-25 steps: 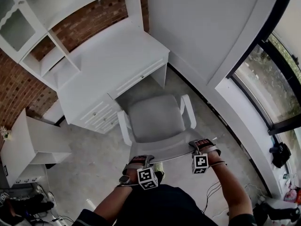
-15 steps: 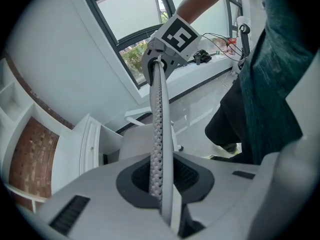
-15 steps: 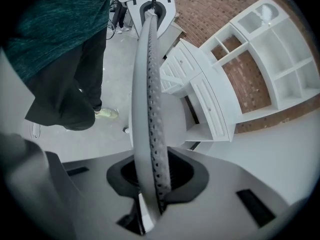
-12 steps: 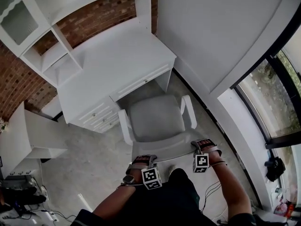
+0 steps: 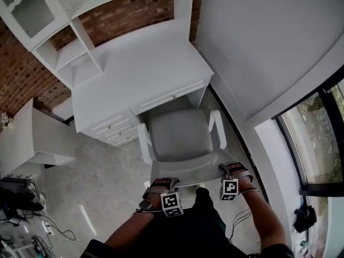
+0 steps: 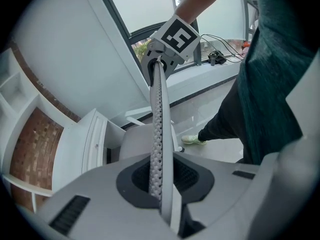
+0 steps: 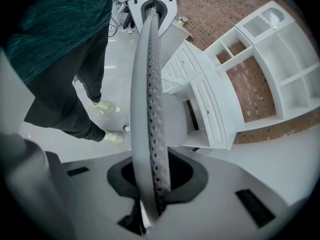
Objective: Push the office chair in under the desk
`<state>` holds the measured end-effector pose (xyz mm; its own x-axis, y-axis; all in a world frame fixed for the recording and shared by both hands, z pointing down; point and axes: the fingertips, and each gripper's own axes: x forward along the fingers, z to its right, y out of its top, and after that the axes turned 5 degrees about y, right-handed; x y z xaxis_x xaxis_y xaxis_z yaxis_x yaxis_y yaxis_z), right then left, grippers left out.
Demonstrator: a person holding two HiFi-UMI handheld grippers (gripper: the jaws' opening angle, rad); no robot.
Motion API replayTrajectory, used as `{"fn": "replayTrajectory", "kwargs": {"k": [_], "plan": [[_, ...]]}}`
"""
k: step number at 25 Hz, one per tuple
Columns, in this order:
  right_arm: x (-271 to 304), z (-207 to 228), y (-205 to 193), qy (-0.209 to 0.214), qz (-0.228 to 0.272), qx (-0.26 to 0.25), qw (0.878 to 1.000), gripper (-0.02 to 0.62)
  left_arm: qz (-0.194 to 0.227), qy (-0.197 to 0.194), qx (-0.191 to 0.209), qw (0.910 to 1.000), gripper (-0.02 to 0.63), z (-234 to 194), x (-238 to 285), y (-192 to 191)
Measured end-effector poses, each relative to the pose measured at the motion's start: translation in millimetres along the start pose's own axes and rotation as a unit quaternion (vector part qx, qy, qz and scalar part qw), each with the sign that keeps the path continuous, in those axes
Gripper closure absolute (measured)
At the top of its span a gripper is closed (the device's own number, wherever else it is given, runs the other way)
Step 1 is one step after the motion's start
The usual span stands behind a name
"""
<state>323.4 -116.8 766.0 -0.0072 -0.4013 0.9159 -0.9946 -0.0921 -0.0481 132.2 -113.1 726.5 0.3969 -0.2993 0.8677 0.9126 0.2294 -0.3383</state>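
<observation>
A grey office chair (image 5: 180, 136) with white armrests faces the white desk (image 5: 134, 74), its seat front at the desk's kneehole. Both grippers hold the top edge of the chair's backrest (image 5: 196, 173). My left gripper (image 5: 161, 183) is shut on its left end, and the perforated edge (image 6: 159, 134) runs straight between the jaws. My right gripper (image 5: 231, 168) grips the right end. Its jaws are closing on the backrest edge (image 7: 147, 109), which lies between them. Each gripper view shows the other gripper at the far end of the edge.
A white hutch (image 5: 64, 31) with shelves stands on the desk against a brick wall (image 5: 134, 12). Drawers (image 5: 115, 130) sit left of the kneehole. A white side table (image 5: 27, 144) is at left, a window (image 5: 317, 138) at right. Cables (image 5: 54, 233) lie on the floor.
The chair has rolled toward the desk, and its seat front now reaches the kneehole. Both grippers have stayed on the backrest and moved forward with it.
</observation>
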Motion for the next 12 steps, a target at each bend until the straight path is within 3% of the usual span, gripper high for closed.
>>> {"fn": "replayTrajectory", "kwargs": {"k": [12], "plan": [[28.7,75.2,-46.4,0.003,0.045,-0.072,0.996,0.548,-0.038,0.022,-0.06,0.9973,0.56,-50.0,42.0,39.5]]}}
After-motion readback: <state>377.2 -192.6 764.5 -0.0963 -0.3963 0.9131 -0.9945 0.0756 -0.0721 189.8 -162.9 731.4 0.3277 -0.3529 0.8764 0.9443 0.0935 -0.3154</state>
